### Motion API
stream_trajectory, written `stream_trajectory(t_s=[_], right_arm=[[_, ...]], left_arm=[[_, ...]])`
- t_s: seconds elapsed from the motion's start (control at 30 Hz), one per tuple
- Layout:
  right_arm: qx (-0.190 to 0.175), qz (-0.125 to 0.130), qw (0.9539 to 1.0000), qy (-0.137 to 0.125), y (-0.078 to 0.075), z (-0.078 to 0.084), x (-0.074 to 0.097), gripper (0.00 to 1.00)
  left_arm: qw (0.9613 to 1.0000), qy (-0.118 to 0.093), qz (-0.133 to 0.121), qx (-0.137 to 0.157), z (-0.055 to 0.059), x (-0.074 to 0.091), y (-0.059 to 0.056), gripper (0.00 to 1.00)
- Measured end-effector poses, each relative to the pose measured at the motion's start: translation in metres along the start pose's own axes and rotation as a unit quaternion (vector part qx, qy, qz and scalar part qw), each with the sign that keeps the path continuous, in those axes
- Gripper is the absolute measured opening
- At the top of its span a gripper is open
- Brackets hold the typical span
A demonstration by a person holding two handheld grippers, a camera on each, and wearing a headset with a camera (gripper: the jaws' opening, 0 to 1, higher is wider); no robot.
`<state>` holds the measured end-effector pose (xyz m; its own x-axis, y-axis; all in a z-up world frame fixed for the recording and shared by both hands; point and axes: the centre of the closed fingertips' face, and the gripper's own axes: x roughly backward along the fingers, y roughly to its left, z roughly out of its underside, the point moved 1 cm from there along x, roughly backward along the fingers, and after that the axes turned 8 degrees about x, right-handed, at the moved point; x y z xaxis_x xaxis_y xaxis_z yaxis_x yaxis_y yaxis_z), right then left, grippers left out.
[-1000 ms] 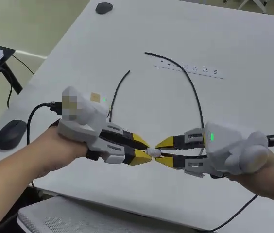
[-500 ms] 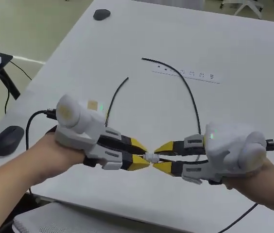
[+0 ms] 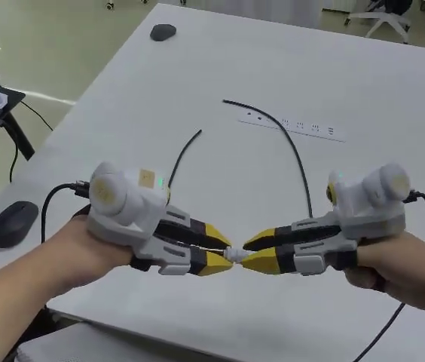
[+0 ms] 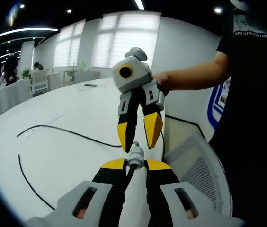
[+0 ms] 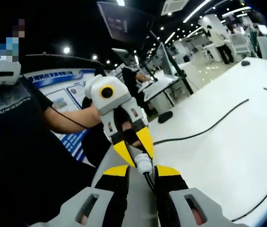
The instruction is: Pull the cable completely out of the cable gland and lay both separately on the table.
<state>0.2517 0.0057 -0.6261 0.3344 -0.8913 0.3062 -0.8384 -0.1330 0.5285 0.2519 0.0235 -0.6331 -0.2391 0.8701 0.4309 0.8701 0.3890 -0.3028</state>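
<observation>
Cable gland [image 3: 236,255]: it hung above the near edge of the bench [image 3: 363,75], between the two tool tips, with the cable [image 3: 295,154] not yet out.
Left tool [image 3: 224,254]: closed on the cable gland, which I judged was to anchor it.
Right tool [image 3: 249,253]: tips met the other end; clamped or not, I could not tell.
Cable slack: it trailed across the bench, so I judged a straight pull could run freely.
</observation>
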Motion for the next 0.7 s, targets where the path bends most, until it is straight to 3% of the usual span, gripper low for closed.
stream_trajectory(t_s=[0.13, 0.3, 0.47, 0.7], right_arm=[[-0.004, -0.007, 0.9999, 0.013, 0.0008, 0.0063, -0.0033, 0.15], [-0.021, -0.014, 0.9996, -0.014, 0.0005, 0.0038, -0.0036, 0.11], [-0.027, -0.021, 0.9993, -0.012, 0.0015, 0.0051, -0.0022, 0.09], [0.012, -0.006, 0.9999, -0.001, 0.0006, 0.0044, -0.0031, 0.08]], left_arm=[[1.0, -0.001, 0.002, -0.007, -0.0008, 0.0006, -0.0003, 0.15], [0.9999, 0.001, 0.005, -0.011, 0.0006, 0.0005, 0.001, 0.15], [0.9999, 0.003, 0.004, -0.016, 0.0002, -0.0006, 0.0003, 0.15], [0.9999, 0.006, 0.0, -0.011, 0.0002, -0.0005, 0.0027, 0.15]])
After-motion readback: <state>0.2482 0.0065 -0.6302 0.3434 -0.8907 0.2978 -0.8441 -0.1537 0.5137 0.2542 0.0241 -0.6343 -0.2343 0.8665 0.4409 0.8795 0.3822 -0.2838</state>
